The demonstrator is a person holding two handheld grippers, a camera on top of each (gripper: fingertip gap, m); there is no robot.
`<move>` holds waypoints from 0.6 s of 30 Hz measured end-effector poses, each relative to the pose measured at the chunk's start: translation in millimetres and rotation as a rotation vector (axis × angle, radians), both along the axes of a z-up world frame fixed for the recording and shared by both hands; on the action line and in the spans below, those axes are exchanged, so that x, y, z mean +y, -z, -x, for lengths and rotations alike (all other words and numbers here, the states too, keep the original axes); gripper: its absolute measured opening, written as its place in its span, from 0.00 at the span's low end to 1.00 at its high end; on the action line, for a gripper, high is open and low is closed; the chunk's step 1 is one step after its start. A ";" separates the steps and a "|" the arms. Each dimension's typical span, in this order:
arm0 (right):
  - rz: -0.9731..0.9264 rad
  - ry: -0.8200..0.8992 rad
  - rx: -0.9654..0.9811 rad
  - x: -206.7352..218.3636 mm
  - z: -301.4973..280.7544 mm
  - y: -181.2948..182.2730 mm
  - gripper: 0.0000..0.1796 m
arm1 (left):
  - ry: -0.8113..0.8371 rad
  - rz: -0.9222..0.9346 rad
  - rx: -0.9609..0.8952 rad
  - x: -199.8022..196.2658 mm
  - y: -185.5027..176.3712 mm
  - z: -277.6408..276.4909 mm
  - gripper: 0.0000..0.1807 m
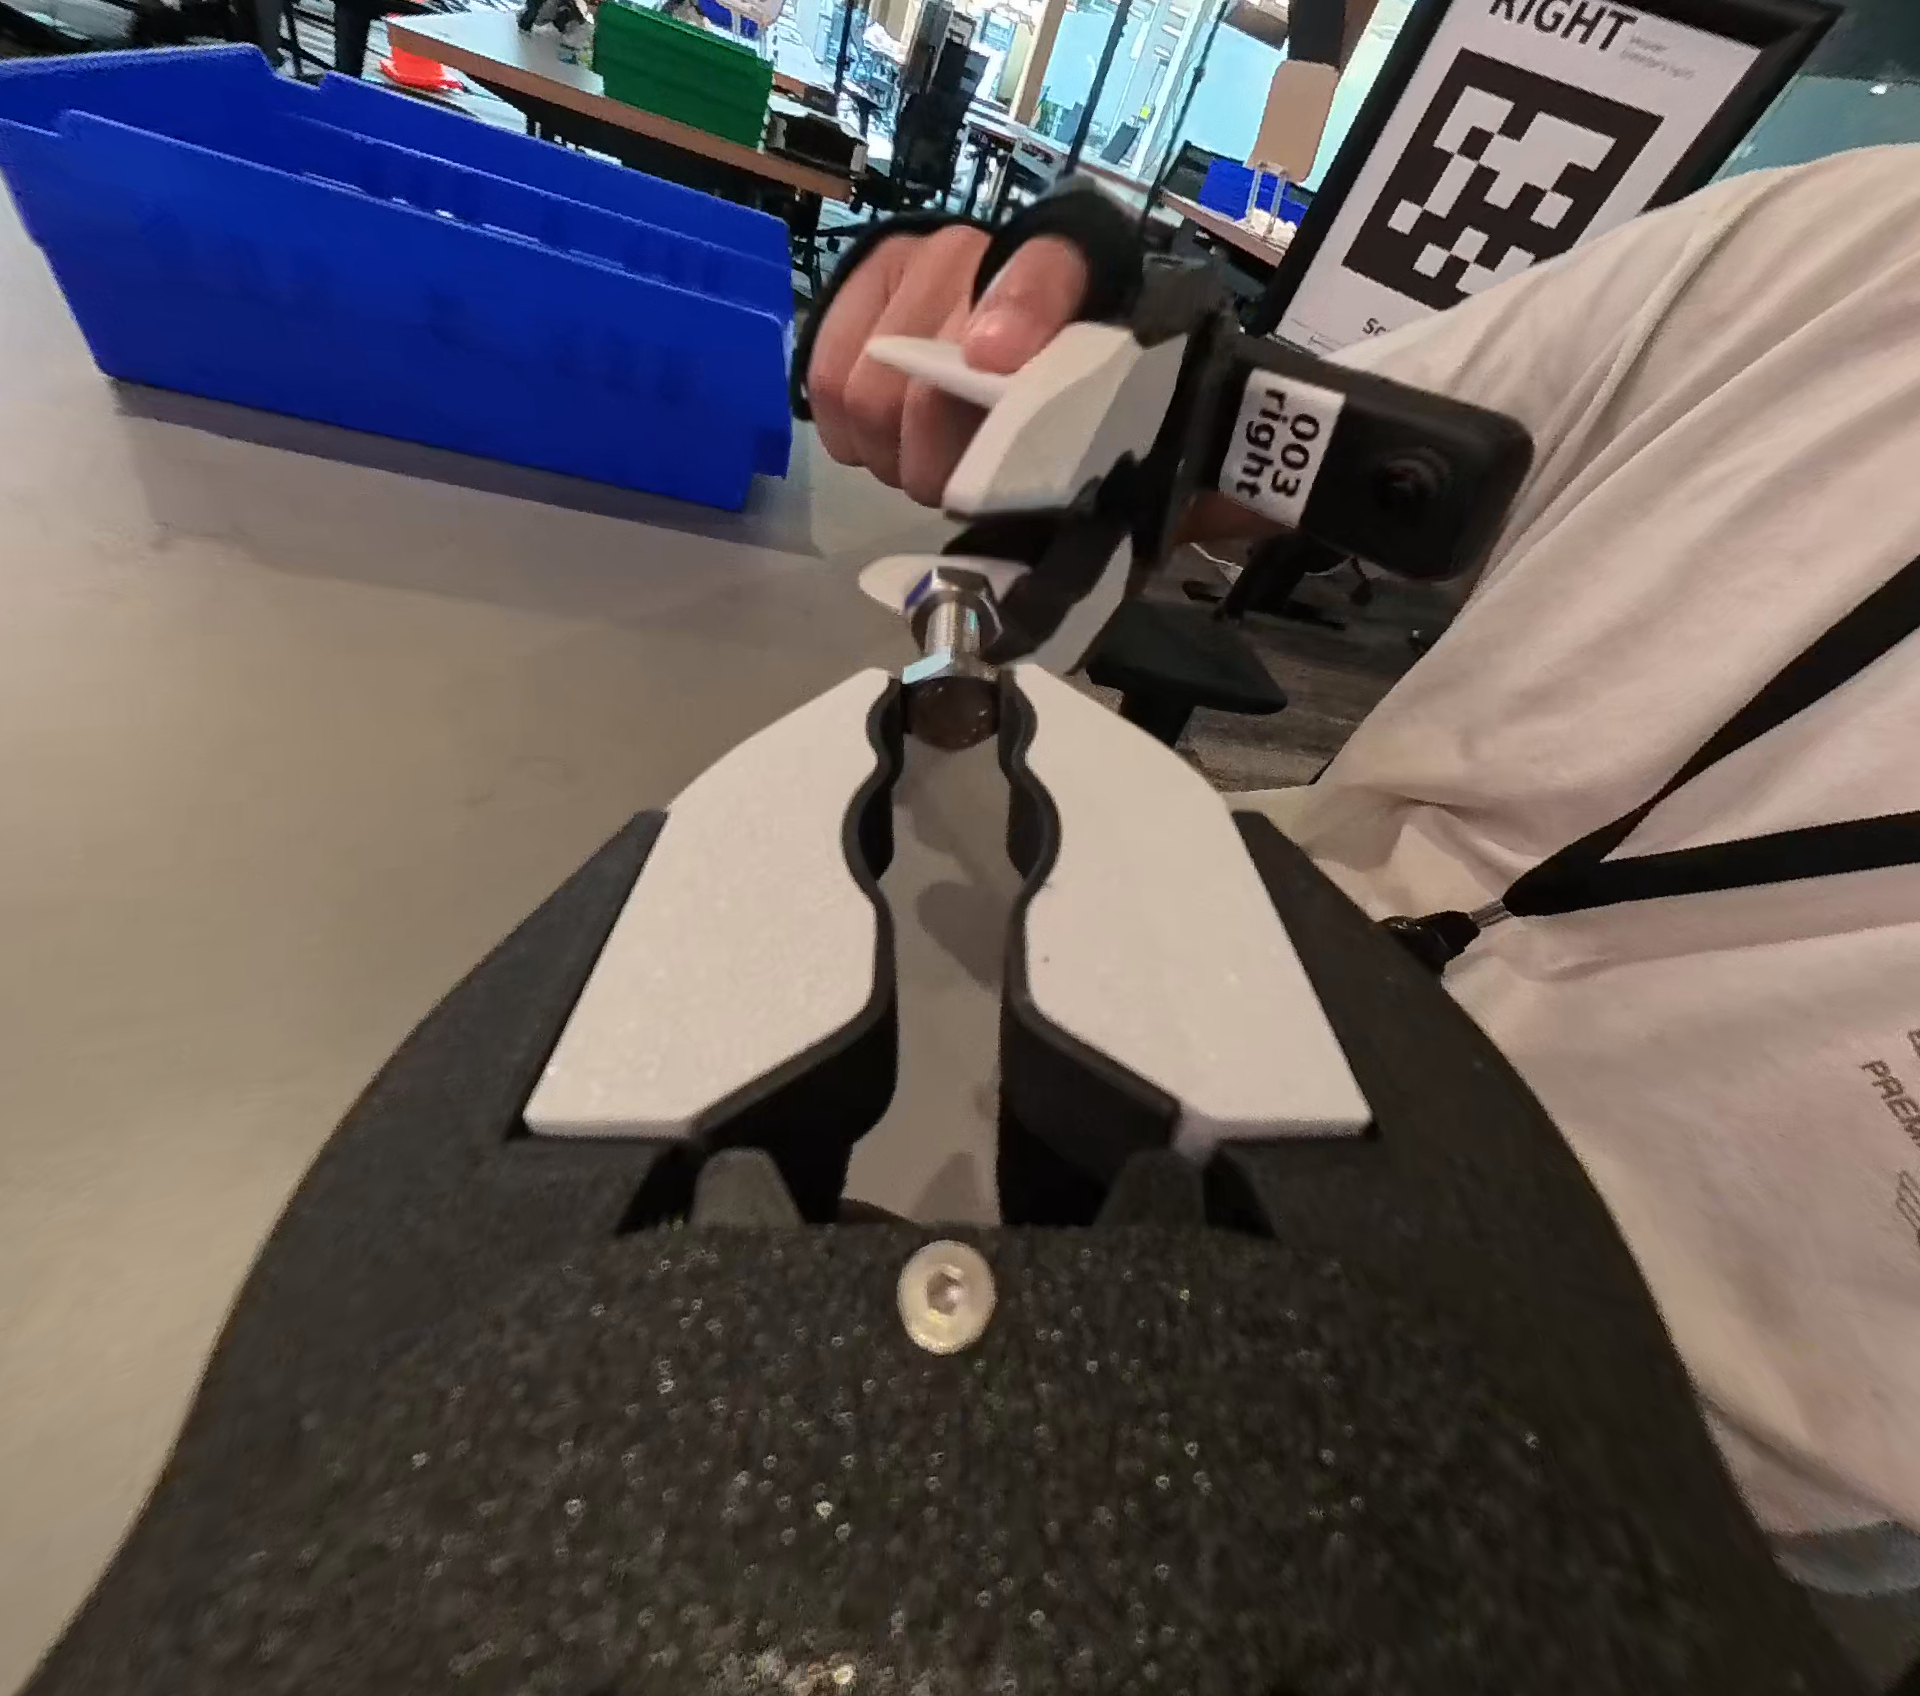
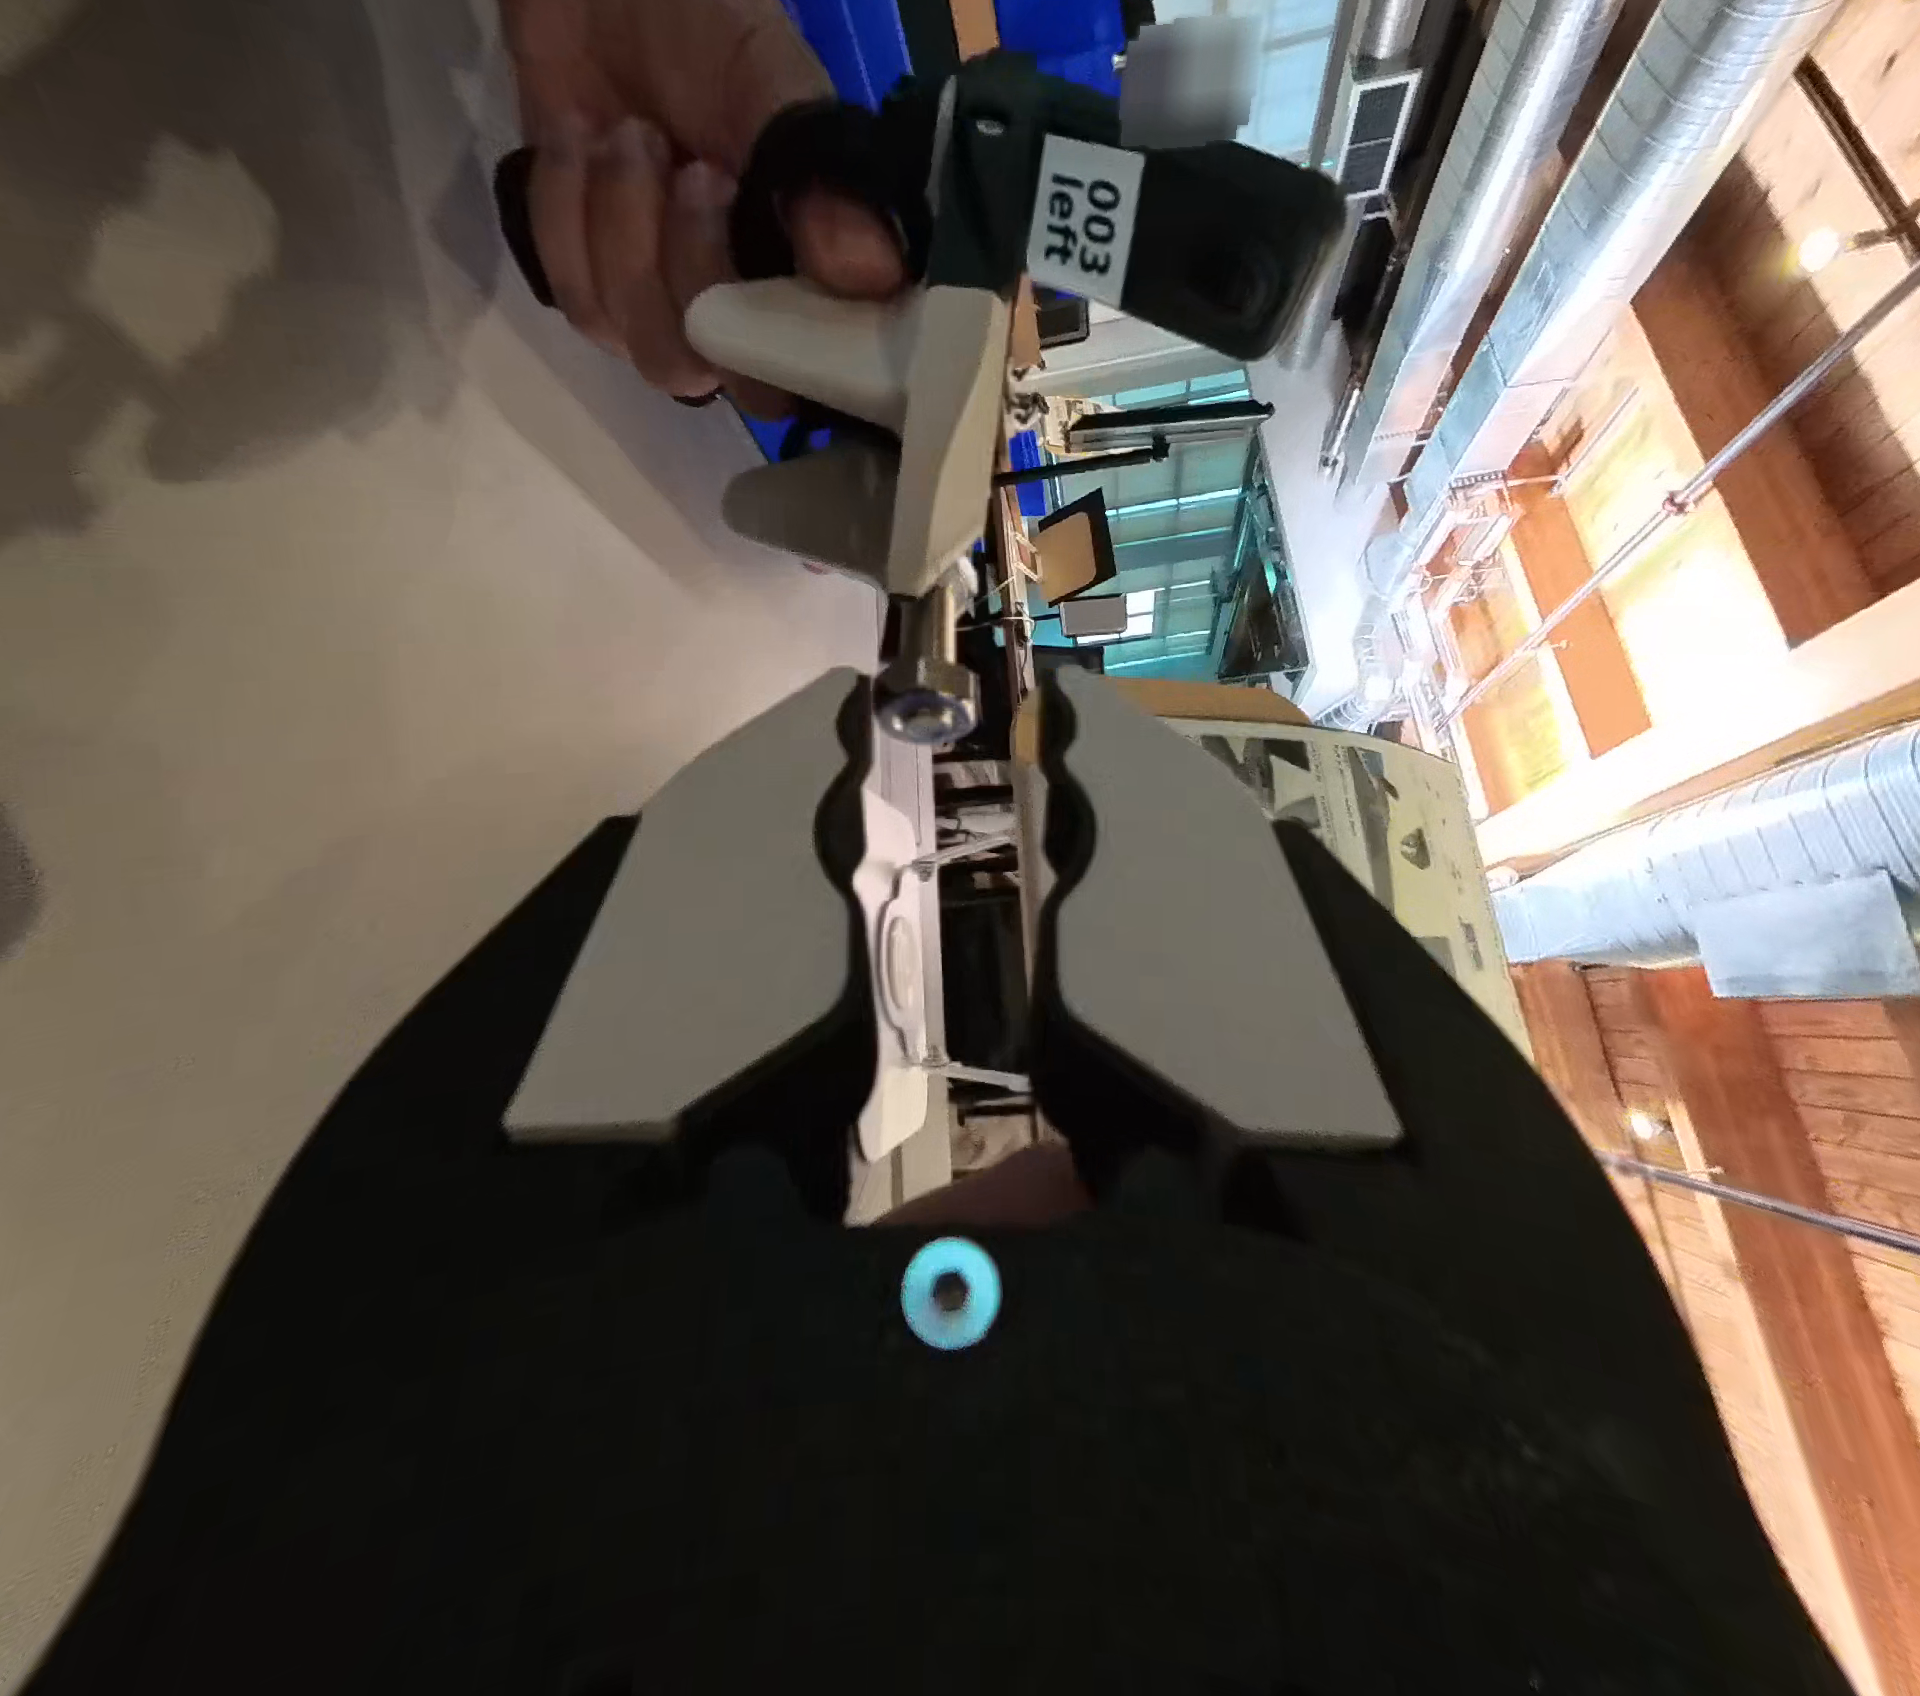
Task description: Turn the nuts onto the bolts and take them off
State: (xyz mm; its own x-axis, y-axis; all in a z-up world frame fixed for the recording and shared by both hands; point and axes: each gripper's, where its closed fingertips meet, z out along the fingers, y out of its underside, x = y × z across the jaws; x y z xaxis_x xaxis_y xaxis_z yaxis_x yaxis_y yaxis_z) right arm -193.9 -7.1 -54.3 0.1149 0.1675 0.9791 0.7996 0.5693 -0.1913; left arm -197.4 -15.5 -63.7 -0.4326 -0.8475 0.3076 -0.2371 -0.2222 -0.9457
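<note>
In the left wrist view my left gripper (image 1: 951, 701) is shut on the head of a shiny steel bolt (image 1: 951, 649), held in the air above the grey table (image 1: 312, 815). A steel nut (image 1: 948, 590) sits at the bolt's far end. My right gripper (image 1: 977, 597) faces it, one finger on each side of the nut. In the right wrist view, which is rolled sideways, my right gripper (image 2: 951, 696) is open. The nut (image 2: 920, 711) lies against one finger, with a clear gap to the other. The bolt shaft (image 2: 935, 623) runs back to my left gripper (image 2: 914, 581).
Blue plastic bins (image 1: 416, 275) stand on the table at the back left. A framed black-and-white marker sign (image 1: 1507, 160) stands at the back right. The person's white shirt (image 1: 1610, 607) and black lanyard fill the right side. Hands hold both grippers. The grippers are tip to tip, or close to it.
</note>
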 end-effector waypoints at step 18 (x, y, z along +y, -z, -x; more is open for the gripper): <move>2.062 -0.464 1.332 -6.1 6.0 2.4 0.19 | -0.147 -0.319 -0.024 7.2 -0.3 -2.2 0.09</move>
State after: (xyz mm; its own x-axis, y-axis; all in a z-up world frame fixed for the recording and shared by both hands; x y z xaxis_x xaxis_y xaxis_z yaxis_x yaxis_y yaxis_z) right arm -199.9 -13.2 -56.8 -0.0591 0.5329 -0.8441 -0.1819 -0.8372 -0.5158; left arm -195.2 -8.3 -63.4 -0.3031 -0.9529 0.0089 -0.2016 0.0550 -0.9779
